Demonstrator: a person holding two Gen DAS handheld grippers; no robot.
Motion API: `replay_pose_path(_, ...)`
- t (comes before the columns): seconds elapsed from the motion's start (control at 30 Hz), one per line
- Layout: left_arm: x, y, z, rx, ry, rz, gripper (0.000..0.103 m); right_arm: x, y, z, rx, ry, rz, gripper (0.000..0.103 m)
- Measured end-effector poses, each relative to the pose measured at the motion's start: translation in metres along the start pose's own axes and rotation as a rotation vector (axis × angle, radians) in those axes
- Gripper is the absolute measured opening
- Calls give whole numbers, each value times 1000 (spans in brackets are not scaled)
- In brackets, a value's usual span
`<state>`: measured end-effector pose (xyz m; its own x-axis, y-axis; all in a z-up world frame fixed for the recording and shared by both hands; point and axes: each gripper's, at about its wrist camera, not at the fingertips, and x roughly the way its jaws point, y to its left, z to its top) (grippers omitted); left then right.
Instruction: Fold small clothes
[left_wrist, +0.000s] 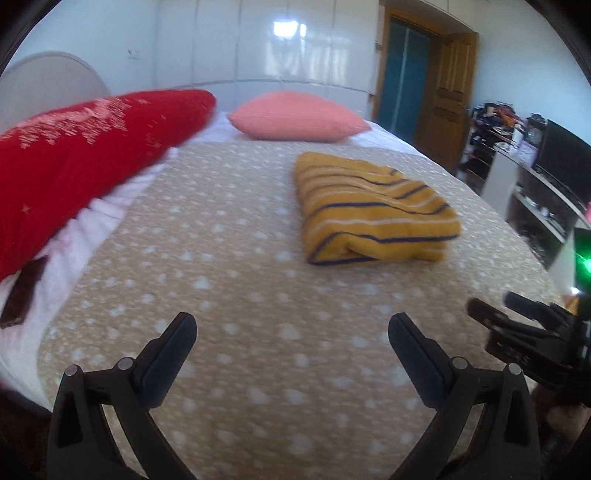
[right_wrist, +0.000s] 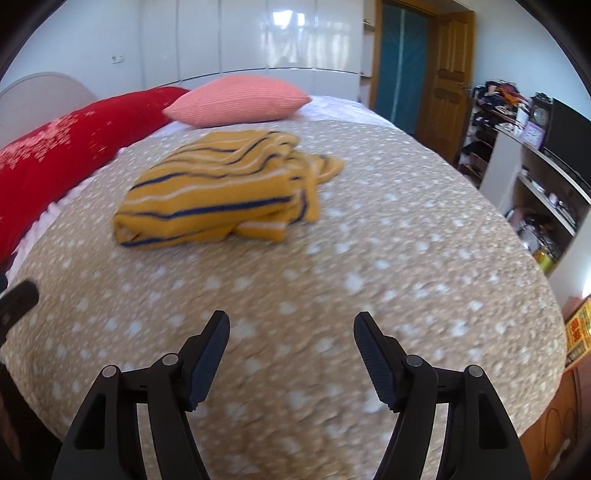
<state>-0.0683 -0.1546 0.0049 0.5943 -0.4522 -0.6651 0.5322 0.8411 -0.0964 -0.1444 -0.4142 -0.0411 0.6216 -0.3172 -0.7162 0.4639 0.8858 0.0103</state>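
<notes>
The striped yellow garment (right_wrist: 218, 192) lies folded mid-bed on the spotted blanket (right_wrist: 369, 258), apparently finished; the left hand-held gripper (left_wrist: 291, 334) and right hand-held gripper (right_wrist: 290, 330) hover near, jaws wide, empty.

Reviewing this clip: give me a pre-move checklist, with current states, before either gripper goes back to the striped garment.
1. Left gripper open, nothing between its jaws: ok.
2. Right gripper open, nothing between its jaws: ok.
3. Yellow striped garment lies on the spotted bedspread, apart from both grippers: ok.
4. Fold is tidy: not ok; in the right wrist view a loose part trails out at the far right side.
5. Pink pillow and red pillow are clear of the garment: ok.
</notes>
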Motion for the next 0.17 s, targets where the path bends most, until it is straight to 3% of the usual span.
replay_pose_path(0.17,8,-23,-5,54,59,-23,103,6,-7,3,0,27,23,76)
